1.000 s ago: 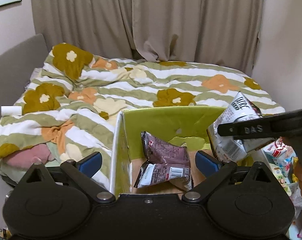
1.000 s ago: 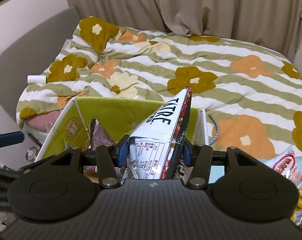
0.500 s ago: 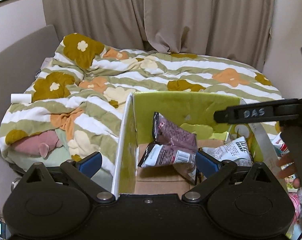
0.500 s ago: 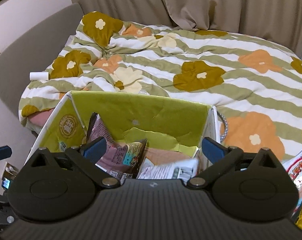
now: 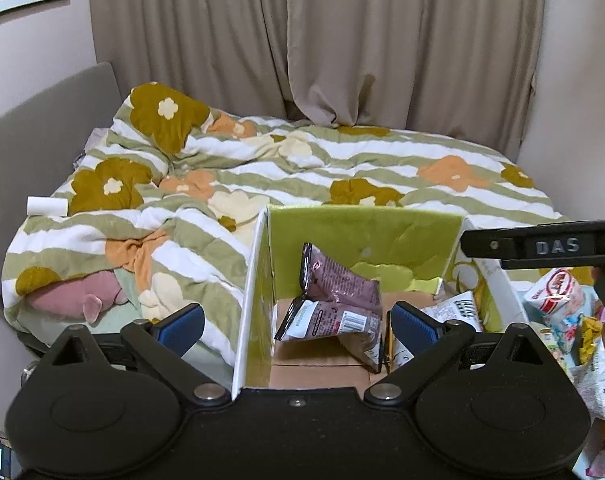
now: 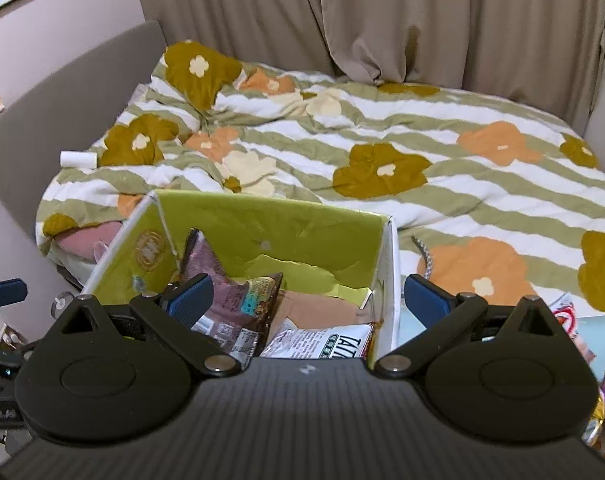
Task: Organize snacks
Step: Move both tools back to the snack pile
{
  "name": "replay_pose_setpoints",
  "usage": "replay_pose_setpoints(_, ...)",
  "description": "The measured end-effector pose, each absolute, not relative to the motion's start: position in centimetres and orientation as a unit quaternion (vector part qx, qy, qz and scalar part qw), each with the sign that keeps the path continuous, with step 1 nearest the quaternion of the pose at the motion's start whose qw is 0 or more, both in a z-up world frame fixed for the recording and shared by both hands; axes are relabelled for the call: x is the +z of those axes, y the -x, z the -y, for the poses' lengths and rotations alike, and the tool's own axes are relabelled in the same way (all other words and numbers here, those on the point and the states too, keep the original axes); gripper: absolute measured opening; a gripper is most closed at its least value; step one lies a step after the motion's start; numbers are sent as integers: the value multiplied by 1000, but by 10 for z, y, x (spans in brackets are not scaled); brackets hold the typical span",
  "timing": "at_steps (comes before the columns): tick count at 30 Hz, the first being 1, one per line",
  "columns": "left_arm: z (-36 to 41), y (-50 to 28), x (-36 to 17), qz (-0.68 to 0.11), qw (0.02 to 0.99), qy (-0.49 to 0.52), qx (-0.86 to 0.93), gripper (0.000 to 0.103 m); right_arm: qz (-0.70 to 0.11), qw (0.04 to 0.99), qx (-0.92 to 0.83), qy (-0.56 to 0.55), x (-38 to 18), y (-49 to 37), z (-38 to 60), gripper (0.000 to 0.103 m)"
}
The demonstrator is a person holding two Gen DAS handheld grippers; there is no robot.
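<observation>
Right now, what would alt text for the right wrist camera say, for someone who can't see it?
The open right gripper hangs over a green-lined cardboard box holding a purple snack bag and a white chip bag lying flat. Behind the box is a bed with a flowered, striped quilt and beige curtains.

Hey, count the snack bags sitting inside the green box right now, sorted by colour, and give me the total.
Purple bags: 2
White bag: 1
Total in the green box: 3

place: home bedroom | evidence: bed with floral duvet [image 5: 342,184], curtains [image 5: 302,40]
</observation>
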State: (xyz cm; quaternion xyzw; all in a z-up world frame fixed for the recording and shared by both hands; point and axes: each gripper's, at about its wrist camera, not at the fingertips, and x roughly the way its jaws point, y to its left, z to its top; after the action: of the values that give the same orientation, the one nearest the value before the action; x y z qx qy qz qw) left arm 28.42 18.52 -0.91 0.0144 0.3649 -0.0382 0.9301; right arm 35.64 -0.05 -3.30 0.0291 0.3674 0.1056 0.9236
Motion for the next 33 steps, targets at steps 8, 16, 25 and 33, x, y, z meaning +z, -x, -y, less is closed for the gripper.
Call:
replay_pose_setpoints(8, -183, -265, 13, -343, 937, -15, -63, 101, -305, 944, 115, -52, 7, -300, 9, 103)
replay_pose_setpoints(16, -158, -240, 21, -329, 939, -12, -103, 101, -293, 955, 49, -20, 22, -250, 29, 103)
replay_pose_setpoints(25, -84, -199, 32, -304, 940, -31, -149, 101, -288, 957, 8, -23, 21, -190, 107, 103)
replay_pose_setpoints(33, 11, -169, 31, -302, 932, -43, -196, 101, -305, 951, -12, -46, 2, -142, 210, 103)
